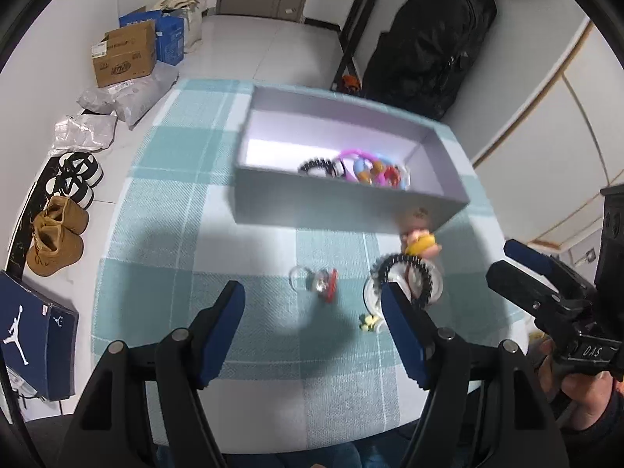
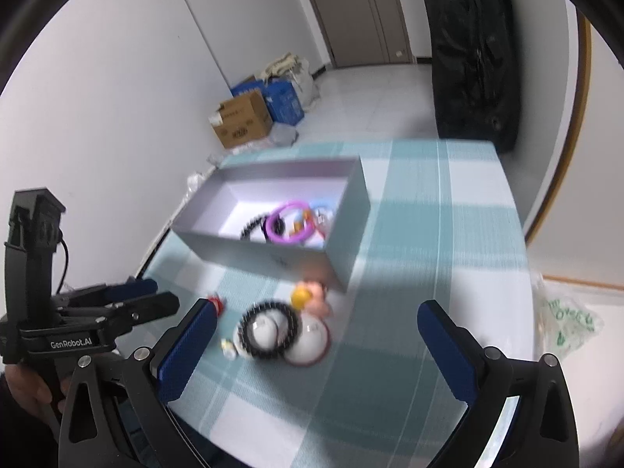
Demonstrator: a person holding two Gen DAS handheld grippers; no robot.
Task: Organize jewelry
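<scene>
A grey open box (image 1: 335, 204) (image 2: 269, 251) stands on the checked tablecloth and holds several bracelets, one purple ring (image 2: 290, 222) and a black beaded one (image 1: 318, 164). In front of it lie a black beaded bracelet (image 1: 405, 277) (image 2: 269, 329), a white bangle (image 2: 308, 341), a yellow and pink charm (image 1: 421, 241) (image 2: 310, 296), a clear and red piece (image 1: 321, 282) and a small yellow piece (image 1: 368, 323). My left gripper (image 1: 312, 296) is open and empty, above the loose pieces. My right gripper (image 2: 316, 316) is open and empty, over the black bracelet.
The table's front edge (image 1: 273, 429) is near. Shoes (image 1: 58, 234), a cardboard box (image 1: 124, 54) and a blue shoe box (image 1: 35, 351) sit on the floor at the left. A black bag (image 1: 429, 39) hangs behind the table. A plastic bag (image 2: 565, 319) lies at the right.
</scene>
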